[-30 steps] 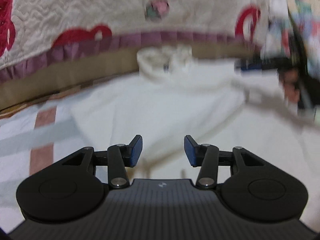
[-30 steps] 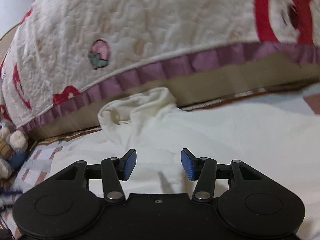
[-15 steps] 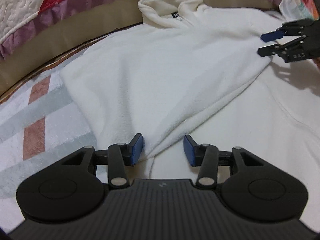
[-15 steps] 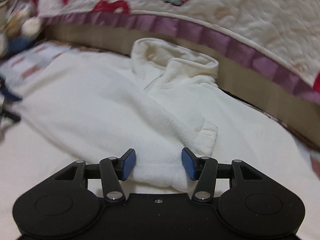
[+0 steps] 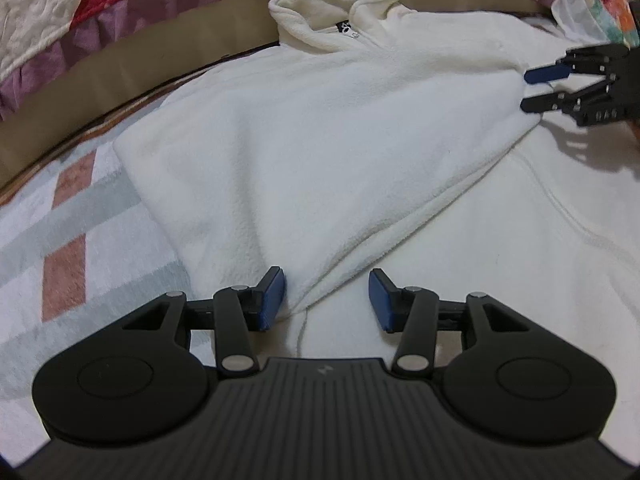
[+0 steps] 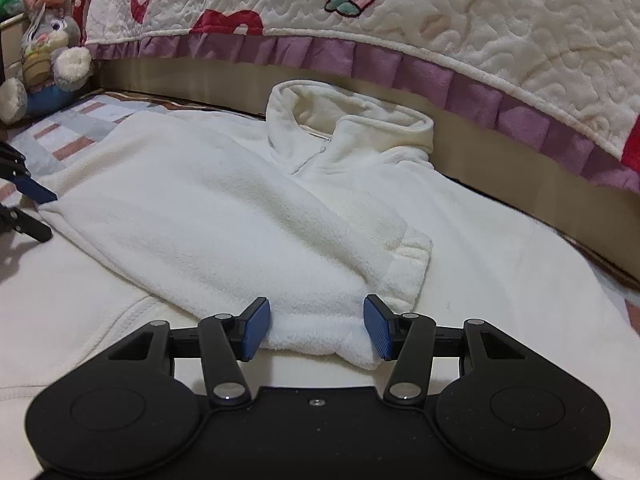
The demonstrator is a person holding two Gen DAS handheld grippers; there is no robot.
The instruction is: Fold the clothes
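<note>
Both grippers have come down close to the cloth since a second ago, when their views were blurred and filled mostly by the quilt; now each sits low over the garment with a sharp view.

One white fleece pullover (image 5: 320,128) lies flat on the bed, its stand-up collar (image 5: 336,4) at the far side against the quilt's hem. One sleeve is folded across the body, and its cuff (image 6: 408,268) lies just beyond the right gripper.

Two grippers are present. The left gripper (image 5: 326,300) has its two blue pads spread apart, and the folded edge of the fleece runs into the gap between them; the left pad sits against the cloth, the right pad stands clear of it, so nothing is gripped. The right gripper (image 6: 316,328) also has its pads apart, with a thick fold of fleece between them; the cloth fills most of the gap, but the pads do not look pressed in.

One quilted bedspread (image 6: 460,20) with a purple ruffle hangs at the far side. One plush rabbit (image 6: 48,40) sits at the far left in the right wrist view. A striped sheet (image 5: 60,240) shows on the left.

Each gripper is cut off at the frame edge in the other's view. The small label at the collar is unreadable, and the near hem is hidden behind the gripper bodies.
</note>
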